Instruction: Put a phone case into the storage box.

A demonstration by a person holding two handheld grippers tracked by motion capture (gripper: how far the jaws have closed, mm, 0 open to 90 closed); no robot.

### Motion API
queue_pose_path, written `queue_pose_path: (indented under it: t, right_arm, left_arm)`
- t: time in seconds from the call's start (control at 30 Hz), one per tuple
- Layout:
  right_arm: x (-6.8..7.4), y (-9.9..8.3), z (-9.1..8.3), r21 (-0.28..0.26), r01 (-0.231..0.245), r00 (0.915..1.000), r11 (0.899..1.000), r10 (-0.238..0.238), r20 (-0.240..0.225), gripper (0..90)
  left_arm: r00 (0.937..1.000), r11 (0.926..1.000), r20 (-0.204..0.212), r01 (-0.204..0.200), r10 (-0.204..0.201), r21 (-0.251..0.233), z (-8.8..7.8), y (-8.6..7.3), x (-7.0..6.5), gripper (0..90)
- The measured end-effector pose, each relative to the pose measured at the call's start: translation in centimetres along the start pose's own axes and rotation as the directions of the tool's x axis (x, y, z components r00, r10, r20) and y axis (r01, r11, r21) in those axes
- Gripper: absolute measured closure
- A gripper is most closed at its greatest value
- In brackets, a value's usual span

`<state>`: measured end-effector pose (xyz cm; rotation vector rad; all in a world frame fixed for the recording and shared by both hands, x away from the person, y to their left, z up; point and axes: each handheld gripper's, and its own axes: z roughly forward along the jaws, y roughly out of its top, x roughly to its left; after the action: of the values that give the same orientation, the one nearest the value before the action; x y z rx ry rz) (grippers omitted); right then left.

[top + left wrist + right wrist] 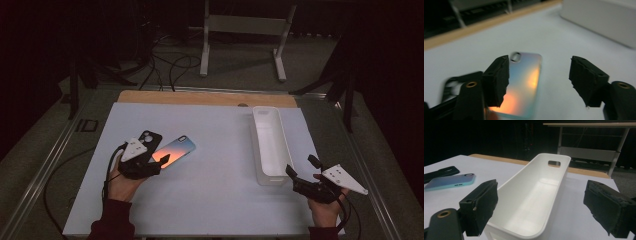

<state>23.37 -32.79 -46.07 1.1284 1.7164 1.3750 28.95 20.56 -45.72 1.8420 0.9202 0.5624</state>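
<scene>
- The left gripper [159,159] sits left of centre in the high view, held in the person's left hand [121,184]. Its jaws are spread apart with nothing pinched between them.
- In the left gripper view the two black jaws stand wide, and a shiny blue-and-orange phone case [524,85] lies flat on the table below them, closer to the left jaw. The pads do not press on it.
- In the high view that phone case [175,150] lies just right of the left gripper, slanting toward the upper right, on the white table top [215,200].
- A black phone case [149,138] lies just beside the coloured one, on its upper left side, partly covered by the gripper's grey plate.
- The right gripper [301,172] is at the lower right of the high view, in the right hand [324,207]. Its jaws are spread, holding nothing.
- A long white bin [270,145] stands right of centre, its near end just beside the right gripper's jaws.
- In the right gripper view the white bin [554,170] runs away between the open jaws, and both phone cases lie at the left edge.
</scene>
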Motion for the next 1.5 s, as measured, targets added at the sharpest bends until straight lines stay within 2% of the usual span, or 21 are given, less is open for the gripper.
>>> queue_pose_path:
  t: [0.13,0.23,0.37,0.43,0.53,0.7,0.97,1.17,1.2,1.23,1.3,1.4,1.43,1.5]
  right_arm:
    - [0.1,0.1,0.2,-0.001,0.012,0.9997,1.0,-0.012,-0.02,11.4]
    - [0.2,0.1,0.4,0.0,0.021,0.9991,1.0,-0.021,-0.038,11.3]
    - [0.4,0.1,0.7,0.004,0.031,0.9972,1.0,-0.031,-0.068,11.1]
    - [0.5,0.0,0.8,0.005,0.038,0.9958,0.999,-0.037,-0.084,10.9]
    - [0.7,0.0,0.9,0.006,0.044,0.9938,0.999,-0.043,-0.102,10.6]
    - [0.8,0.0,0.6,-0.01,0.041,0.9905,0.999,-0.042,-0.131,10.1]
    - [1.1,0.0,0.4,-0.018,0.047,0.9846,0.999,-0.049,-0.168,9.8]
    - [1.0,0.0,0.3,-0.018,0.042,0.9846,0.999,-0.044,-0.169,9.7]
    - [1.0,0.0,0.3,-0.018,0.042,0.9846,0.999,-0.044,-0.169,9.8]
    - [1.0,0.0,0.3,-0.018,0.042,0.9846,0.999,-0.044,-0.169,9.8]
    - [0.9,-0.2,0.3,-0.012,0.037,0.9855,0.999,-0.039,-0.165,9.8]
    - [0.9,-0.2,0.3,-0.012,0.038,0.9854,0.999,-0.04,-0.165,9.8]
    - [1.0,-0.2,0.4,-0.012,0.042,0.9851,0.999,-0.044,-0.166,9.8]
    - [1.0,-0.1,0.4,-0.007,0.043,0.9846,0.999,-0.044,-0.169,9.8]
  left_arm:
    - [0.9995,0.9986,-0.015,0.028,-0.029,-0.045,-2.0,-0.7,0.9,31.1]
    - [0.9975,0.9961,-0.064,0.025,-0.031,-0.084,-3.4,-1.5,1.1,20.4]
    - [0.995,0.9949,-0.091,0.034,-0.043,-0.095,-4.9,-2.7,1.7,11.9]
    - [0.9948,0.9951,-0.086,0.048,-0.056,-0.086,-5.4,-3.4,1.9,5.8]
    - [0.9957,0.9961,-0.075,0.048,-0.053,-0.074,-5.9,-4.2,2.0,1.7]
    - [0.9959,0.9936,-0.062,0.06,-0.066,-0.096,-6.6,-5.1,2.2,0.0]
    - [0.9967,0.9947,-0.062,0.047,-0.053,-0.091,-6.4,-5.3,1.9,0.0]
    - [0.996,0.9957,-0.07,0.05,-0.055,-0.078,-6.3,-5.1,1.8,0.0]
    - [0.9968,0.9977,-0.069,0.038,-0.042,-0.056,-6.0,-4.7,1.5,0.0]
    - [0.9968,0.9977,-0.069,0.038,-0.042,-0.056,-6.0,-4.7,1.5,0.0]
    - [0.9984,0.9995,-0.05,0.026,-0.027,-0.015,-5.4,-4.0,1.3,0.0]
    - [0.9993,0.9996,-0.026,0.027,-0.027,0.005,-4.9,-3.6,1.3,0.0]
    - [0.9998,0.9991,-0.008,0.02,-0.019,0.038,-4.2,-3.2,1.2,0.0]
    - [1.0,0.9973,-0.002,0.004,-0.004,0.073,-3.4,-2.7,1.2,0.0]
